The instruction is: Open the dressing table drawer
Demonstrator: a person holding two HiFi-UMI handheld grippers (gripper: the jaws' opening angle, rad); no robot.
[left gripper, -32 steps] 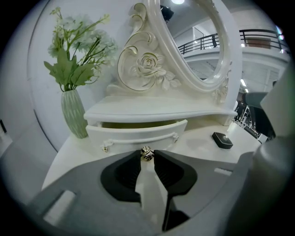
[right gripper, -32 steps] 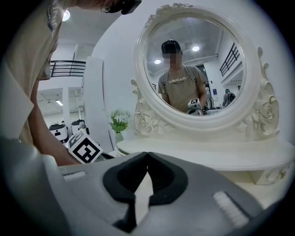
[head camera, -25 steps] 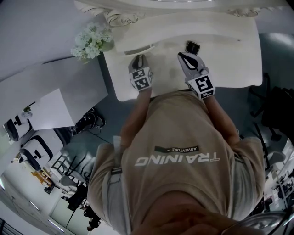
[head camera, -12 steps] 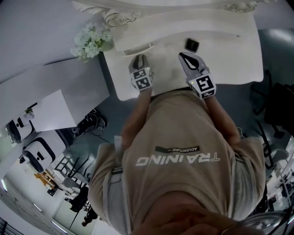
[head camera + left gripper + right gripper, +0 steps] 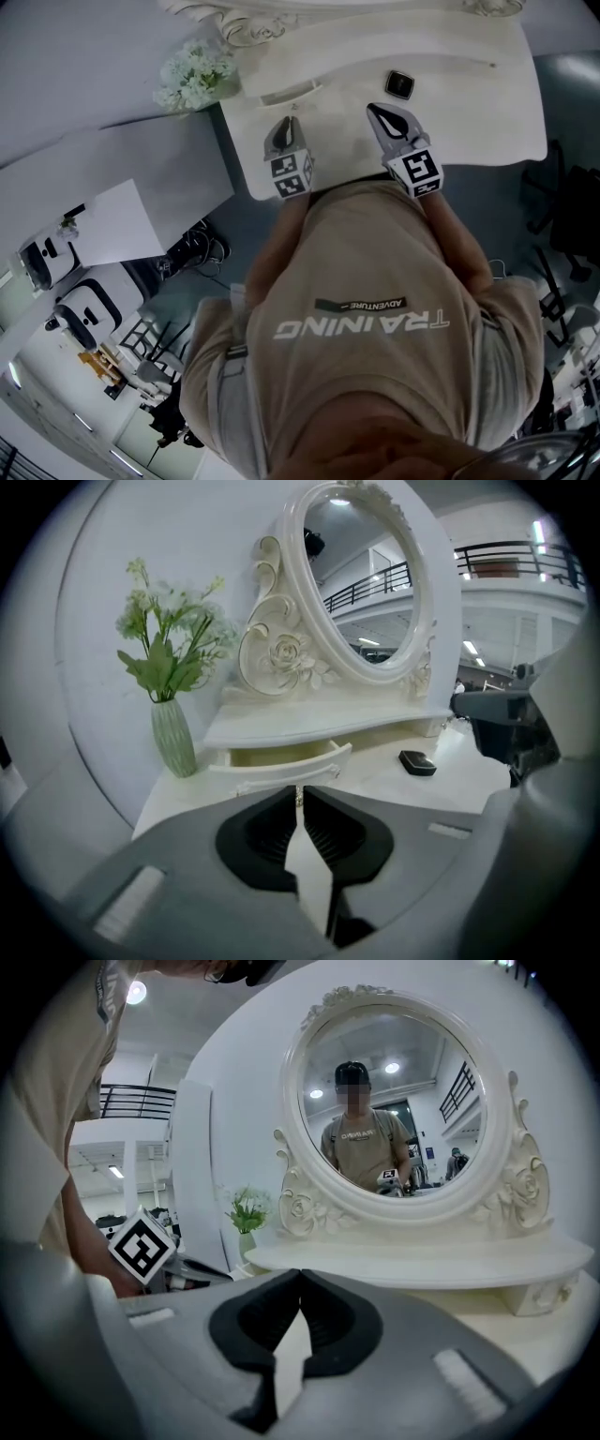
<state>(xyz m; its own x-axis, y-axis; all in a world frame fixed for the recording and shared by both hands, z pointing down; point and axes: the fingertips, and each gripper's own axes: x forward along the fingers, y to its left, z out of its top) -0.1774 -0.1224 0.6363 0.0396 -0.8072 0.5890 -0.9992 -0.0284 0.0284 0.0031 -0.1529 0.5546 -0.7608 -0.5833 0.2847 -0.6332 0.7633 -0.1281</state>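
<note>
A: Where was the drawer (image 5: 281, 759)?
B: Pulled out, just beside the vase (image 5: 174, 739). Left tongs (image 5: 300, 797) were closing on nothing, clear of it, so the pull looked done. Right tongs (image 5: 299, 1277) were together, idle.

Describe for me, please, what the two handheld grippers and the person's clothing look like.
Both the left gripper and the right gripper have grey shells with black ribbed pads set in rounded recesses, and each carries a white cube with black square markers. The left one's jaws are closing with nothing between them. The person wears a beige short-sleeved T-shirt printed TRAINING in white.
</note>
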